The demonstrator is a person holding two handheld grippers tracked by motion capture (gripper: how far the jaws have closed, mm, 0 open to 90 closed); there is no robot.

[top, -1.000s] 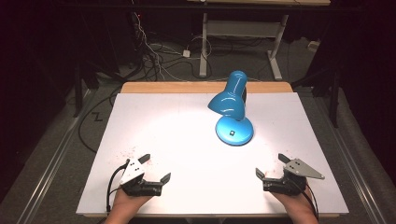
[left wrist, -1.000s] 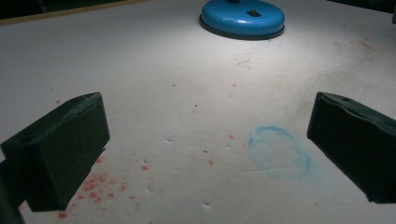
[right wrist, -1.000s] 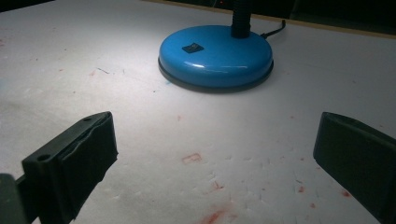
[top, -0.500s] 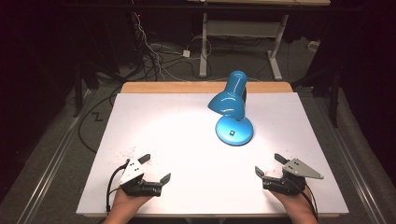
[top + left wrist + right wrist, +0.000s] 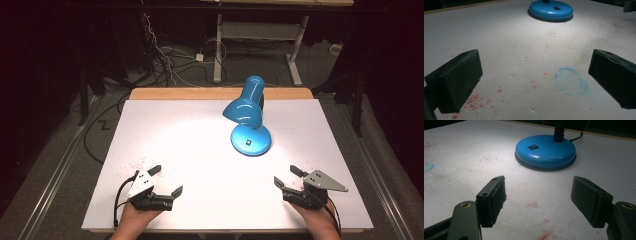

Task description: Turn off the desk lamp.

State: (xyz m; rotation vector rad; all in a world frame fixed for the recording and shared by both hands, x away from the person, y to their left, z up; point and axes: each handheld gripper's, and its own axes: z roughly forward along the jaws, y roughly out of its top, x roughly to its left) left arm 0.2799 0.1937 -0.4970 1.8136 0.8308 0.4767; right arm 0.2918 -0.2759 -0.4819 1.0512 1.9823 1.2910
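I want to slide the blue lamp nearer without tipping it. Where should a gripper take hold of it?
Probably the dark gooseneck just above the round base, approached from the near side with the right gripper, which sits closer. The base looks too wide and low for the jaws; the tilted shade sits high, so pulling there risks tipping.

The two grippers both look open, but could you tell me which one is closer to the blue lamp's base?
The right gripper, at the table's near right. The lamp base stands right of centre, so the left gripper, at the near left, lies farther from it.
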